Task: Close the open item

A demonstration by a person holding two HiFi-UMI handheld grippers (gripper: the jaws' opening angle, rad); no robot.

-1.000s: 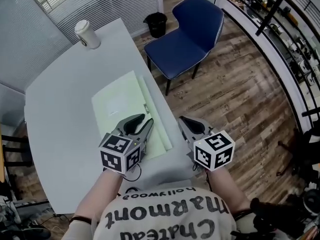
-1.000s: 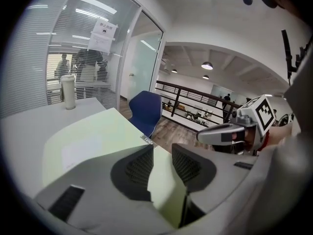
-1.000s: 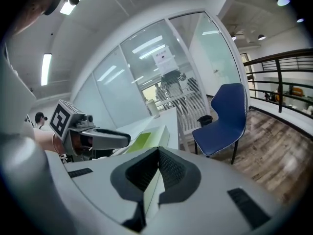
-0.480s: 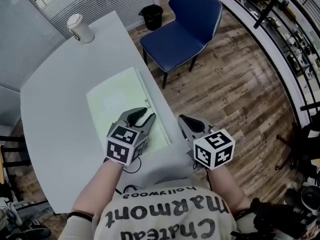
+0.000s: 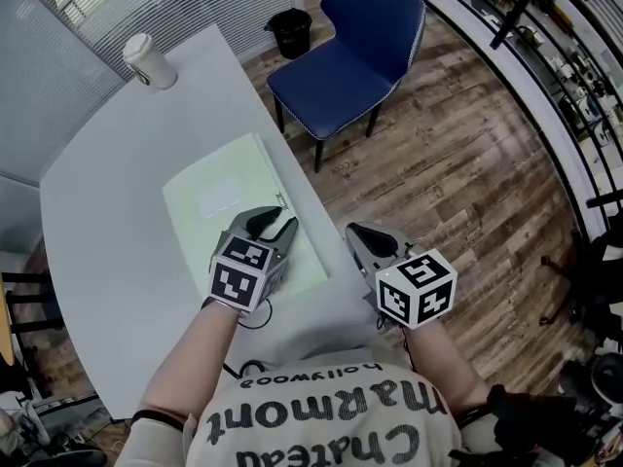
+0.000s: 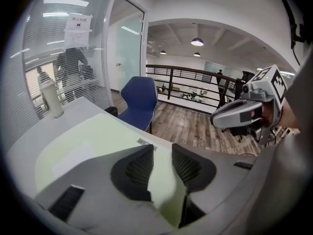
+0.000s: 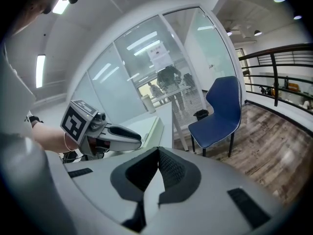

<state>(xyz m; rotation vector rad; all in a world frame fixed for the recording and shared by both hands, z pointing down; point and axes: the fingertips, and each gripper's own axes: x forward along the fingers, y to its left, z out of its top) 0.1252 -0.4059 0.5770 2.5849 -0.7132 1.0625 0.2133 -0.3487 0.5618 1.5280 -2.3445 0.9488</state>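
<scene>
1. A white lidded paper cup (image 5: 146, 61) stands at the far left corner of the pale grey table (image 5: 107, 212).
2. A pale green, flat rectangular folder (image 5: 219, 202) lies on that table near its right edge, well apart from the cup. Its cover is flat down, and a small grey tab (image 5: 281, 200) sits at its right edge.
3. The left gripper (image 5: 271, 224) is over the folder's near right corner. Its jaws stand a narrow way apart with green showing in the gap. Whether the pads touch the cover is hard to tell from either view.
4. A black round waste bin (image 5: 289, 32) stands on the brown wooden plank floor (image 5: 467, 163) beyond the table.
5. A blue padded chair (image 5: 346, 61) stands just beside the bin.
6. The right gripper (image 5: 362, 233) is just beside the table's right edge. Its jaws meet tip to tip, with nothing between them.
</scene>
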